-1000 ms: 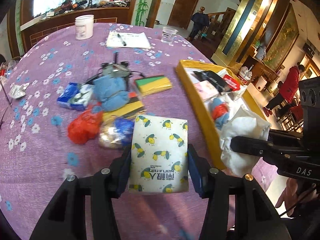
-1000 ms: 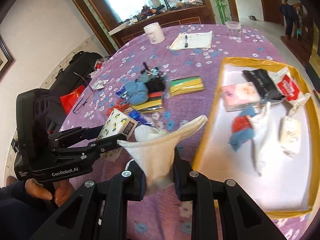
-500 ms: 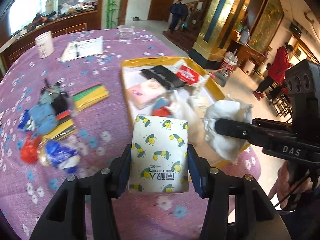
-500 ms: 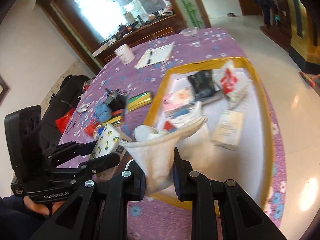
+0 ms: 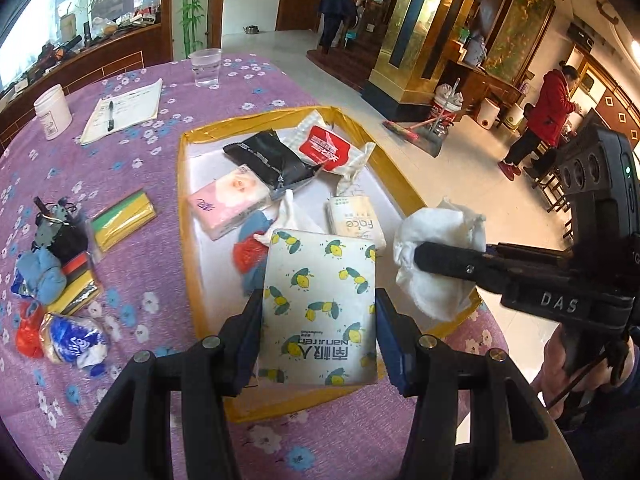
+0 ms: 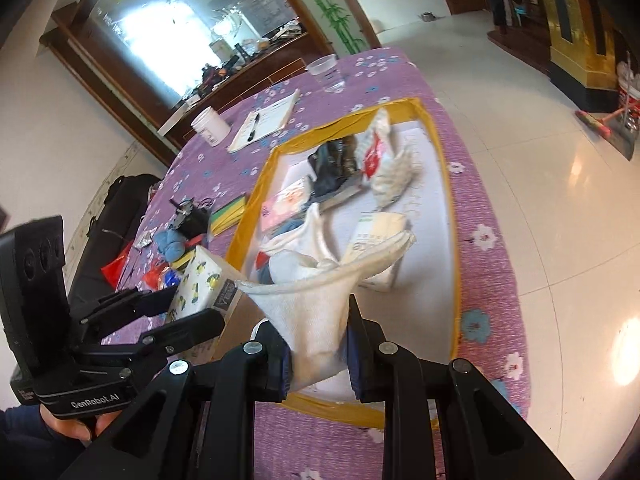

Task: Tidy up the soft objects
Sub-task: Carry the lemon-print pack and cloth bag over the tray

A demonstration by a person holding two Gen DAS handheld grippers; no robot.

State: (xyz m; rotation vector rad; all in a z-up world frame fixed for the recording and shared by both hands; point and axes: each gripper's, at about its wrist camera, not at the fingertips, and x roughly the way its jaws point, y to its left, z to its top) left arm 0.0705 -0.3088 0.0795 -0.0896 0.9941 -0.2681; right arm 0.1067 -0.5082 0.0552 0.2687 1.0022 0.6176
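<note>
My left gripper (image 5: 318,332) is shut on a lemon-print tissue pack (image 5: 318,304) and holds it above the near end of the yellow-rimmed tray (image 5: 182,200). My right gripper (image 6: 318,354) is shut on a white cloth (image 6: 320,300), held over the tray's near right rim (image 6: 454,280). The cloth also shows in the left wrist view (image 5: 436,256), the tissue pack in the right wrist view (image 6: 198,284). In the tray lie a pink tissue pack (image 5: 230,200), a black pouch (image 5: 268,158), a red-label pack (image 5: 326,148) and a "face" pack (image 5: 354,222).
On the purple flowered tablecloth (image 5: 132,184) left of the tray lie a green-yellow sponge pack (image 5: 122,218), a blue cloth (image 5: 42,274), a red bag (image 5: 26,332) and a blue-white packet (image 5: 74,344). A notepad (image 5: 124,110), white jar (image 5: 52,112) and plastic cup (image 5: 205,67) stand farther back.
Both grippers have swung right from the pile of items to above the tray, each still holding its object.
</note>
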